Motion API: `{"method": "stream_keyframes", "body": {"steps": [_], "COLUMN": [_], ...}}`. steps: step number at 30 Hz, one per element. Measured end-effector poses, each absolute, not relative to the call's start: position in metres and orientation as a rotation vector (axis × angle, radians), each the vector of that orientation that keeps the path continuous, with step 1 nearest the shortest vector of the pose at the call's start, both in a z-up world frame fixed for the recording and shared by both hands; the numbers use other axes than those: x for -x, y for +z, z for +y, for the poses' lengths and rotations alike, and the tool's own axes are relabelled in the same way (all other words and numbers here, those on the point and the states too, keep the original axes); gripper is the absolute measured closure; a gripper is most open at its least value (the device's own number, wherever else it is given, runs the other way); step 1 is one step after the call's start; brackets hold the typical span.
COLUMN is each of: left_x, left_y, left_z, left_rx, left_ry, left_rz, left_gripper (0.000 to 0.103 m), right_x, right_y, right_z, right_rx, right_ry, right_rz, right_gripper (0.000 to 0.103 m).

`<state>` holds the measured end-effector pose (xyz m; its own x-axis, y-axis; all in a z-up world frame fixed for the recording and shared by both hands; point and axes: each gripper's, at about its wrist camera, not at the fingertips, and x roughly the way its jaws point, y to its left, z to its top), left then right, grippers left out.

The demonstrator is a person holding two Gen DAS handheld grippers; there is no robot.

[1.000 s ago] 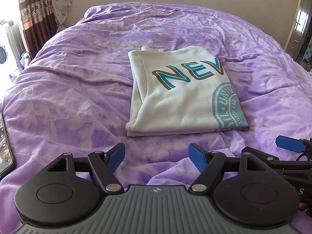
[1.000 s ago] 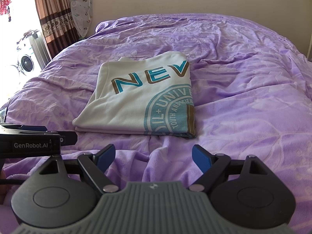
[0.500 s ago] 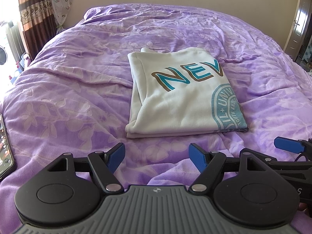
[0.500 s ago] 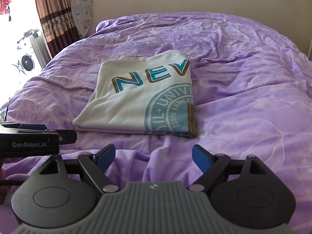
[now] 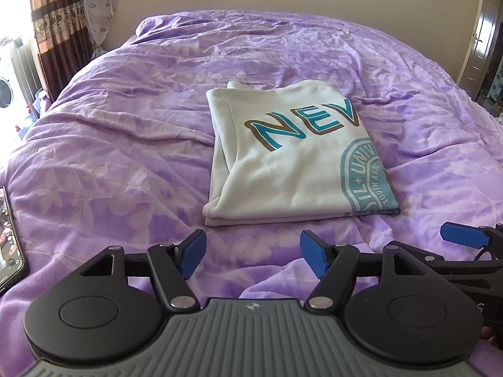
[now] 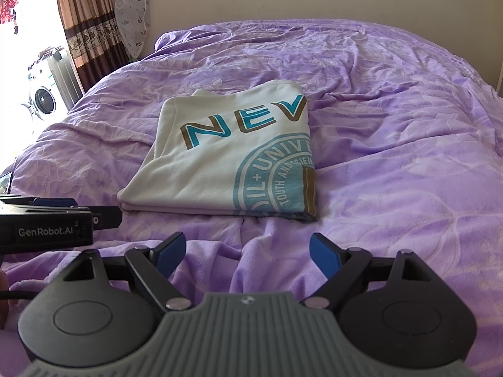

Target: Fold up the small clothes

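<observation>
Left claw [image 5: 253,257] slightly narrower, empty

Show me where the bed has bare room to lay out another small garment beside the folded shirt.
Widest free patch: bedspread right of the folded shirt. Also bare: the stretch between the shirt and the phone, and beyond the shirt's far edge. Crowded: the near strip, where left gripper and right gripper hover open.
</observation>
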<state>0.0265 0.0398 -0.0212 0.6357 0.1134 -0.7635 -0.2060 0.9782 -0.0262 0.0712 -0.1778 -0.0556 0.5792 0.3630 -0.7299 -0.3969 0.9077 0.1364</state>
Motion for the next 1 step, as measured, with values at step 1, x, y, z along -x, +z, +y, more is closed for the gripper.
{"method": "stream_keyframes", "body": {"steps": [1], "left_x": [-0.0266], "left_y": [-0.0209], "left_z": [0.0395], "left_rx": [0.113], "left_ry": [0.184], "left_rz": [0.861], "left_gripper": [0.023], "right_x": [-0.0718], "right_y": [-0.0558], "right_z": [-0.1782], "right_rx": [0.043], "right_ry": [0.444], "right_rz": [0.843], "right_gripper": [0.021]}}
